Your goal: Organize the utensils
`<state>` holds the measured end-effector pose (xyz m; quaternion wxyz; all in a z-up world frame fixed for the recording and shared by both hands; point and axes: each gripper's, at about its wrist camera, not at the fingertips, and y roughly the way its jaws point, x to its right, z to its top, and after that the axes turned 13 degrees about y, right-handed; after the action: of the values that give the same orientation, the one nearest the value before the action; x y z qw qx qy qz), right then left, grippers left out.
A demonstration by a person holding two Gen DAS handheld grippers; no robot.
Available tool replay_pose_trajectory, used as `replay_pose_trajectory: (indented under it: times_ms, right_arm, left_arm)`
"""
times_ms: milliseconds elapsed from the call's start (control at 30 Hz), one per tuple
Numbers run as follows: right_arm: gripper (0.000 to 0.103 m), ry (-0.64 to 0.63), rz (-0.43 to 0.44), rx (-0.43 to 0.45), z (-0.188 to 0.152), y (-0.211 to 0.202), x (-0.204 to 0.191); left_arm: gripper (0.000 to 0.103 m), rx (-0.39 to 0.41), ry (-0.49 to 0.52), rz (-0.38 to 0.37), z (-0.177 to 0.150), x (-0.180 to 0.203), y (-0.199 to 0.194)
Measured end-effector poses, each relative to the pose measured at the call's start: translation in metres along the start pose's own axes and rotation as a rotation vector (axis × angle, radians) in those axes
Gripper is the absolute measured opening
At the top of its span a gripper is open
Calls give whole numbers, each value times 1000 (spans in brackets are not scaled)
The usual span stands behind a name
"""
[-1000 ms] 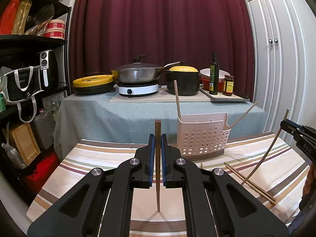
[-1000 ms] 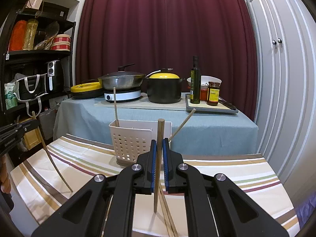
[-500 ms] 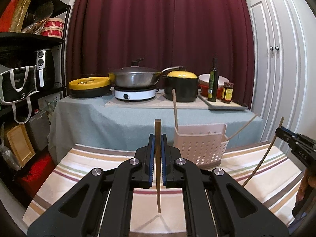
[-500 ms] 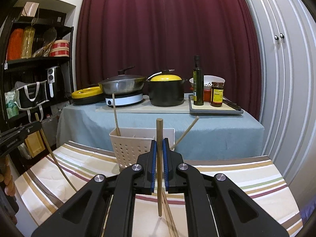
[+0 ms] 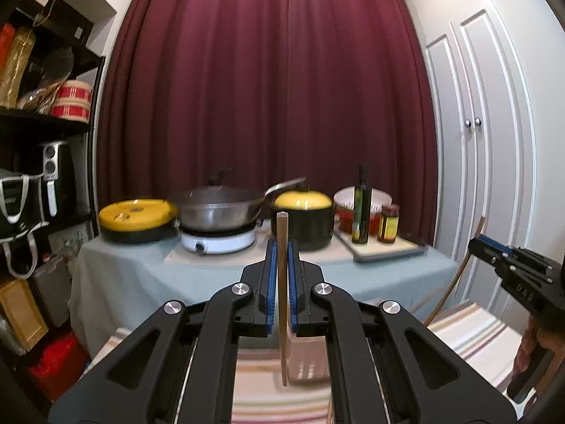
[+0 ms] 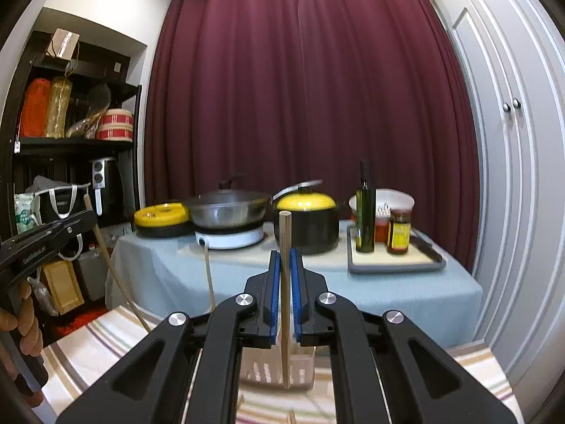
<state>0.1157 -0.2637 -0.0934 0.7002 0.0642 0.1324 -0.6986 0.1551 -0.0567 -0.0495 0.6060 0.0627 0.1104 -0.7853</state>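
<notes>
My left gripper is shut on a wooden chopstick held upright between its blue pads. My right gripper is likewise shut on a second upright chopstick. The white perforated utensil basket sits on the striped table just beyond and below the left fingers; in the right wrist view the basket shows low between the fingers, mostly hidden, with one chopstick leaning out of it. Each gripper appears in the other's view: the right gripper at the right edge, the left gripper at the left edge.
The striped tablecloth covers the near table. Behind it a blue-clothed table carries a wok, a black pot with yellow lid, an oil bottle and jars on a tray. Dark shelving stands left, white cupboard doors right.
Both grippers have risen and tilted up with their chopsticks; the basket and table have dropped low in both views, and the loose chopsticks on the cloth are out of sight.
</notes>
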Motion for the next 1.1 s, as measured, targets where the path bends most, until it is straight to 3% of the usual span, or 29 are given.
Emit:
replay_pose_trajectory:
  times_ms: [267, 433, 1100]
  right_arm:
    - [7, 0, 31, 41, 24, 27, -2]
    - [7, 0, 27, 47, 26, 46, 2]
    - [7, 51, -18, -128, -38, 112, 34]
  left_arm:
    - [7, 68, -11, -5, 37, 3, 42]
    - [7, 63, -15, -12, 39, 9, 72]
    - [7, -113, -27, -10, -43, 24, 147]
